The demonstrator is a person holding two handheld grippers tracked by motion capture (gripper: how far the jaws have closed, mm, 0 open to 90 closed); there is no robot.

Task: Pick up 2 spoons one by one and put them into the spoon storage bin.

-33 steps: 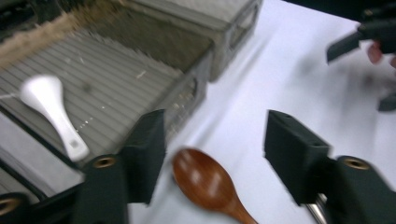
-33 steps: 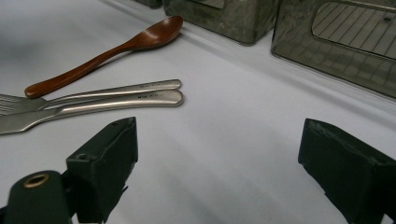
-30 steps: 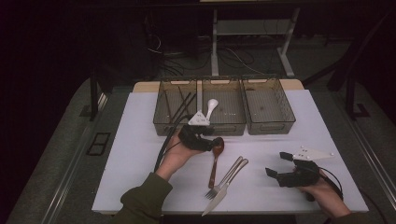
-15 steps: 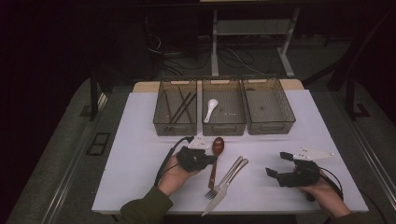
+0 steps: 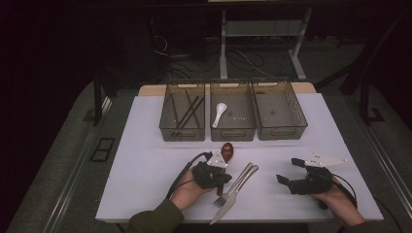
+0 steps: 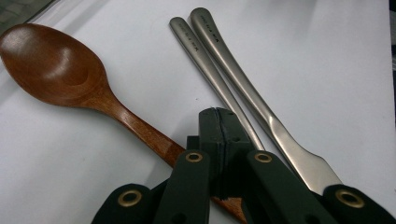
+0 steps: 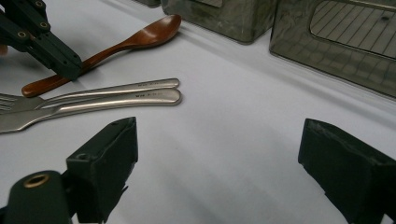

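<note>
Nearest the person's edge of the white rectangular table (image 5: 145,160), the right gripper (image 5: 290,174) rests low over the surface in the person's right hand (image 5: 337,201); in its own view the two black jaws stand wide apart with nothing but bare tabletop between them. To its left, the left gripper (image 5: 224,178) is clenched: in the left gripper view its two pads are pressed flat together, and the jaws have just been closing. They sit right on top of the handle of the brown wooden spoon (image 6: 65,74), but whether the handle is actually pinched between the pads I cannot tell, since it seems to pass beneath them.

That wooden spoon is a glossy reddish brown, with a deep oval bowl and a slim handle that narrows at the neck. It lies flat on the table, bowl pointing away towards the baskets, handle running back under the left gripper. Just to its right lie one brushed-steel fork (image 5: 232,187) and one brushed-steel table knife (image 5: 235,194), side by side and touching, their rounded handle ends pointing away from the person.

Farther off, three smoky translucent plastic baskets (image 5: 281,132) stand in a row, close against each other. The left one holds several dark thin chopsticks (image 5: 187,112), too blurred to count; the middle one holds one white ceramic soup spoon (image 5: 219,113); the right one shows only a small dark speck.
</note>
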